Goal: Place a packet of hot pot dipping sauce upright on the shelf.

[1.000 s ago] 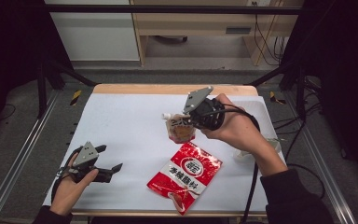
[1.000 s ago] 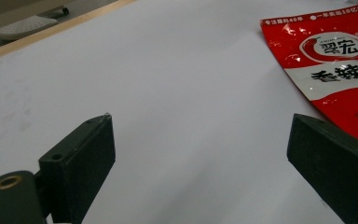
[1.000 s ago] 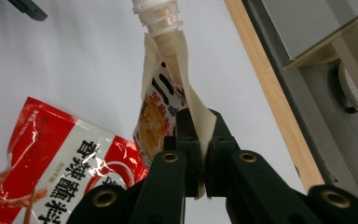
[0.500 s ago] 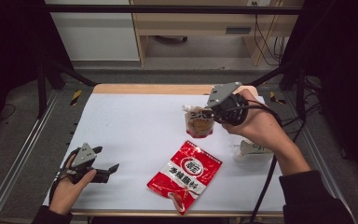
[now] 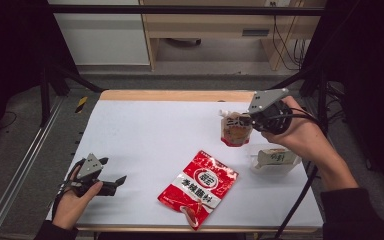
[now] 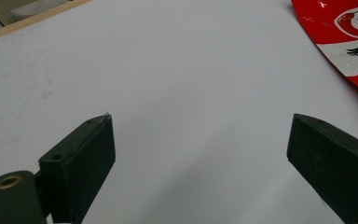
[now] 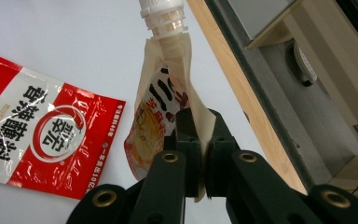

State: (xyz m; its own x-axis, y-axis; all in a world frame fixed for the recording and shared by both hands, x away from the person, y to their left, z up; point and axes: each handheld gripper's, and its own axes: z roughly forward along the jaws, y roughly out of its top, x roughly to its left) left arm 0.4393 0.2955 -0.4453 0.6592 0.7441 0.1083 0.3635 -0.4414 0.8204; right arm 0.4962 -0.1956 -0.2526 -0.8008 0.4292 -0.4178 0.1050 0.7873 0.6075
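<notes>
Gripping item: spouted pouch (image 5: pixel 235 131) — beige and orange, white screw cap, pinched at its edge between the closed jaws of the right gripper (image 5: pixel 250 121) and held up off the table (image 5: pixel 145 130) near the far right corner. In the right gripper view the pouch (image 7: pixel 161 121) hangs with its cap pointing away from the gripper (image 7: pixel 198 154). Left gripper (image 5: pixel 116 182) — low at the near left edge, jaws wide apart with nothing between them. Red sachet (image 5: pixel 198 187) — lying flat, centre front. Pale packet (image 5: pixel 275 159) — lying flat, just beside the right forearm.
</notes>
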